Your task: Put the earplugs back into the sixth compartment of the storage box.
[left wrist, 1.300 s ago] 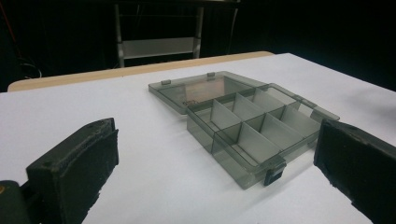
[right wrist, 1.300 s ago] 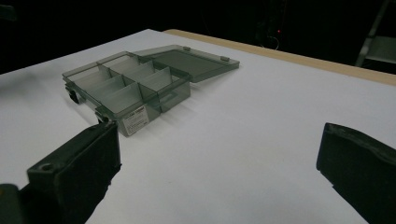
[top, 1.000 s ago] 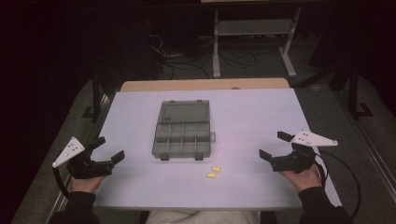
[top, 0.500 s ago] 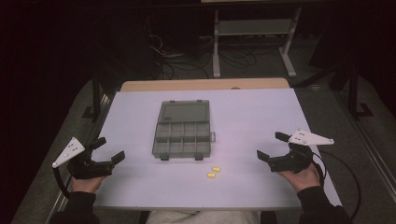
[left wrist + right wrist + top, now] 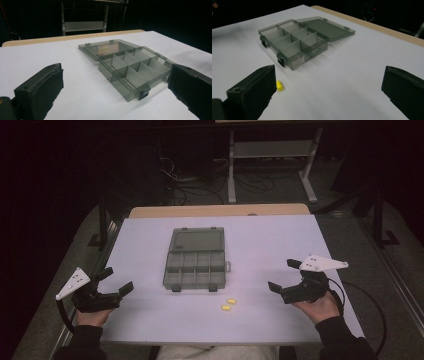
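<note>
Both grippers, left (image 5: 111,288) and right (image 5: 286,282), fingers wide and empty; two yellow earplugs (image 5: 228,304) on tabletop (image 5: 280,240) just in front of open compartment box (image 5: 195,259): probably light, squishy, pinch across middle.

Desk (image 5: 150,240): compartment box (image 5: 196,268) at centre, lid (image 5: 197,240) lying open flat behind its divided tray. Two small pieces (image 5: 228,304) on the desk just in front of the box, toward its right corner, close together. Left gripper (image 5: 116,281) at the near left edge, right gripper (image 5: 283,275) at the near right, each well apart from the box. Shelf unit (image 5: 270,150) and floor cables (image 5: 190,190) behind the desk.
</note>
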`<action>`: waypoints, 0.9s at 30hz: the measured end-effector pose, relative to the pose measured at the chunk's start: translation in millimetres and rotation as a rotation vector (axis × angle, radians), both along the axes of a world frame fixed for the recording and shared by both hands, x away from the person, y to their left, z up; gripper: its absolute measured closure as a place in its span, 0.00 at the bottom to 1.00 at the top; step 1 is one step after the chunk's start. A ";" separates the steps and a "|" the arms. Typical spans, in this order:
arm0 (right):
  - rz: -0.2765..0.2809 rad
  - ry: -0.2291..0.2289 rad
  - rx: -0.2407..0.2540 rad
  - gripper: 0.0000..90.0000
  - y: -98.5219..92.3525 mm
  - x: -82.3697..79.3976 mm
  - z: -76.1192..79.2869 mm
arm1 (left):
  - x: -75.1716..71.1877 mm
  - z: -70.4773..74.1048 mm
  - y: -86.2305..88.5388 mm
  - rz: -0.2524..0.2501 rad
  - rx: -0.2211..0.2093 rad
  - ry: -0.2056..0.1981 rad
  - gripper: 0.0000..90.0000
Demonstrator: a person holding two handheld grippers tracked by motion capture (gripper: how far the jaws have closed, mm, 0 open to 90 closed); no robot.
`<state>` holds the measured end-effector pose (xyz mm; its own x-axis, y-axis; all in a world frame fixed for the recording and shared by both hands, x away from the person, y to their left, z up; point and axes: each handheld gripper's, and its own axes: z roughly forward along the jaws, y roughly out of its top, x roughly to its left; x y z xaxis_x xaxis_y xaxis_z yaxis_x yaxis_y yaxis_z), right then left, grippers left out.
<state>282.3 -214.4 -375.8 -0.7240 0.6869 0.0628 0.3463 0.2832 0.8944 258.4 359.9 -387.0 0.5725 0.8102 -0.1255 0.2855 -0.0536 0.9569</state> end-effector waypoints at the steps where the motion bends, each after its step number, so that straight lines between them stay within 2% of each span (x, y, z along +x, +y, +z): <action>1: 0.013 0.000 -0.012 0.00 3.3 0.7 1.4 | -0.1 0.0 0.1 0.000 0.002 0.000 0.00; 7: 0.081 0.014 -0.058 0.00 24.4 4.7 9.8 | -0.8 0.0 -0.1 0.002 0.001 -0.002 0.00; 14: 0.155 0.046 -0.115 0.00 50.6 9.8 11.0 | -1.1 0.1 0.0 0.002 -0.001 -0.005 0.00; 18: 0.204 0.062 -0.150 0.00 67.5 12.5 8.9 | -1.7 0.3 0.2 0.005 -0.004 -0.006 0.00; 27: 0.273 0.113 -0.244 0.00 94.6 17.3 -4.9 | -2.4 0.5 0.6 0.005 -0.005 -0.008 0.00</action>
<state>299.6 -119.8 -380.7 -0.8801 0.4746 0.0114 0.3217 0.5785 0.7496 256.0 360.4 -386.4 0.5690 0.8128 -0.1250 0.2786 -0.0475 0.9592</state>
